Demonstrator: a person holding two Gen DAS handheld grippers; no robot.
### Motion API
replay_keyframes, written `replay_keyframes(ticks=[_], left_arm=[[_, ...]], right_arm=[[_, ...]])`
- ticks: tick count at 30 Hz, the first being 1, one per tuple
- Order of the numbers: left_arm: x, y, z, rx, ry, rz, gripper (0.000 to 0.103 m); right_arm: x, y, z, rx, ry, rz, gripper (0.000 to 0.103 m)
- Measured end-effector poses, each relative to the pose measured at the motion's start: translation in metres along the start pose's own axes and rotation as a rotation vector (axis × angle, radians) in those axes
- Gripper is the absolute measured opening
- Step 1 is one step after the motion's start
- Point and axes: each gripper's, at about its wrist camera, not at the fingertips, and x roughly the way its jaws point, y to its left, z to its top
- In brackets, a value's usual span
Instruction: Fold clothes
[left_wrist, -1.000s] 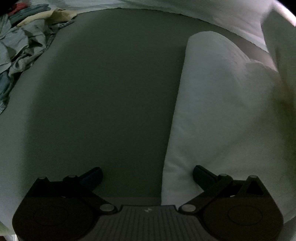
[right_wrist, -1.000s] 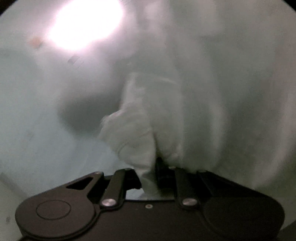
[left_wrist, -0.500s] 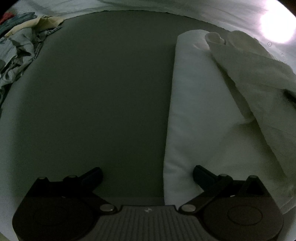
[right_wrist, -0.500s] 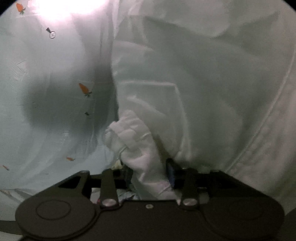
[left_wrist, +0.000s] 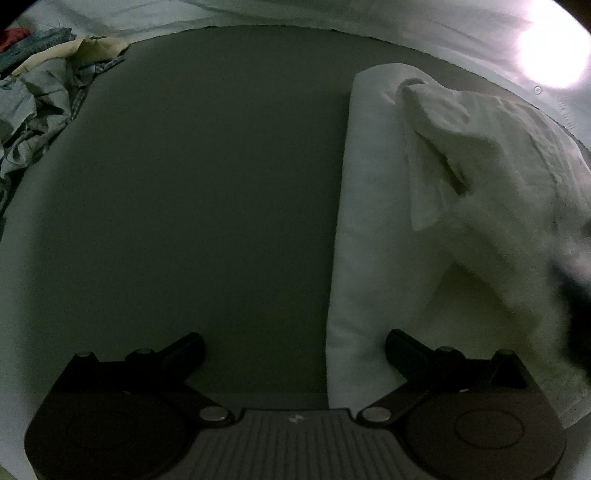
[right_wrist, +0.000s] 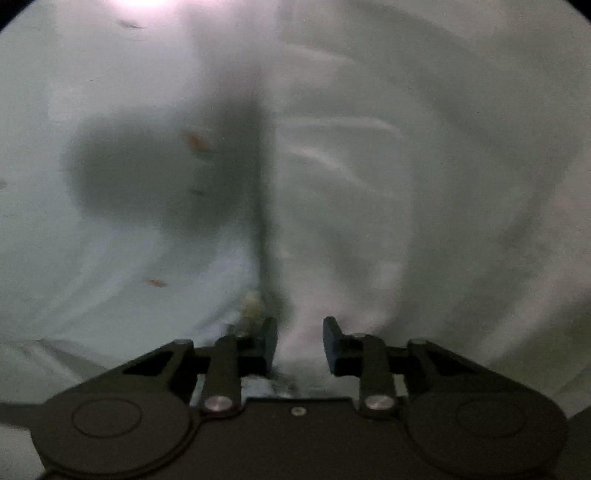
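Observation:
A white garment (left_wrist: 373, 206) lies on the grey surface (left_wrist: 207, 192) at the right of the left wrist view, with a folded part (left_wrist: 476, 147) laid over it. My left gripper (left_wrist: 293, 345) is open, low over the garment's near left edge, its right finger above the cloth. In the right wrist view, which is blurred, my right gripper (right_wrist: 300, 343) is open with white cloth (right_wrist: 369, 192) lying between and beyond its fingers. The right gripper shows as a dark blur (left_wrist: 576, 295) at the edge of the left wrist view.
A heap of unfolded clothes (left_wrist: 40, 96) lies at the far left. White sheet with small orange marks (right_wrist: 110, 240) lies left of the garment. A bright lamp glare (left_wrist: 550, 55) sits at the top right.
My right gripper has opened and let go of the white cloth it held. The lifted part of the garment has come down onto the rest. The left gripper has stayed put.

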Motion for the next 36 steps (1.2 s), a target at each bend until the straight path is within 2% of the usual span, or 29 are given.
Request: replay_keyframes(ticks=[1, 2, 6, 10, 13, 15, 16, 18, 19, 21, 23, 25, 27, 31, 36], left_arm=[[0.0, 0.0, -0.001, 0.0, -0.002, 0.0, 0.103], [-0.001, 0.001, -0.001, -0.001, -0.005, 0.0, 0.103], [-0.003, -0.009, -0.005, -0.007, -0.012, -0.001, 0.103], [-0.005, -0.009, -0.005, -0.015, -0.004, -0.011, 0.103], [-0.015, 0.002, -0.001, -0.052, -0.02, -0.068, 0.103], [-0.028, 0.01, 0.003, -0.098, -0.072, -0.146, 0.103], [-0.037, 0.012, 0.004, -0.112, -0.109, -0.186, 0.103], [-0.059, 0.015, 0.007, -0.126, -0.195, -0.267, 0.103], [-0.062, 0.012, 0.009, -0.116, -0.214, -0.272, 0.103], [-0.057, 0.004, 0.014, -0.076, -0.221, -0.235, 0.103], [-0.052, -0.005, 0.019, -0.036, -0.229, -0.199, 0.103], [-0.047, -0.014, 0.024, 0.005, -0.236, -0.162, 0.103], [-0.042, -0.022, 0.028, 0.045, -0.243, -0.126, 0.103], [-0.023, -0.028, 0.036, 0.102, -0.223, -0.088, 0.103], [0.002, -0.025, 0.066, 0.087, -0.152, -0.131, 0.103]], right_arm=[[0.007, -0.006, 0.0, -0.012, 0.008, -0.042, 0.001], [0.011, -0.013, -0.001, -0.024, 0.014, -0.076, 0.0], [0.008, -0.016, 0.005, 0.001, 0.044, -0.072, 0.001], [-0.003, -0.005, 0.009, -0.114, 0.05, -0.107, 0.006], [-0.024, 0.0, 0.011, -0.277, -0.026, -0.224, 0.016], [-0.039, 0.004, 0.012, -0.389, -0.081, -0.307, 0.03], [-0.047, 0.006, 0.013, -0.445, -0.109, -0.348, 0.033], [-0.062, 0.009, 0.014, -0.557, -0.165, -0.431, 0.054], [-0.069, 0.011, 0.015, -0.613, -0.193, -0.473, 0.058], [-0.084, 0.015, 0.016, -0.725, -0.25, -0.555, 0.08], [-0.099, 0.018, 0.018, -0.836, -0.307, -0.638, 0.08], [-0.097, 0.011, 0.02, -0.87, -0.301, -0.697, 0.08], [-0.091, 0.008, 0.025, -0.889, -0.284, -0.735, 0.086], [-0.088, 0.016, 0.045, -0.896, -0.251, -0.742, 0.091], [-0.082, 0.025, 0.088, -0.863, -0.227, -0.705, 0.092]])
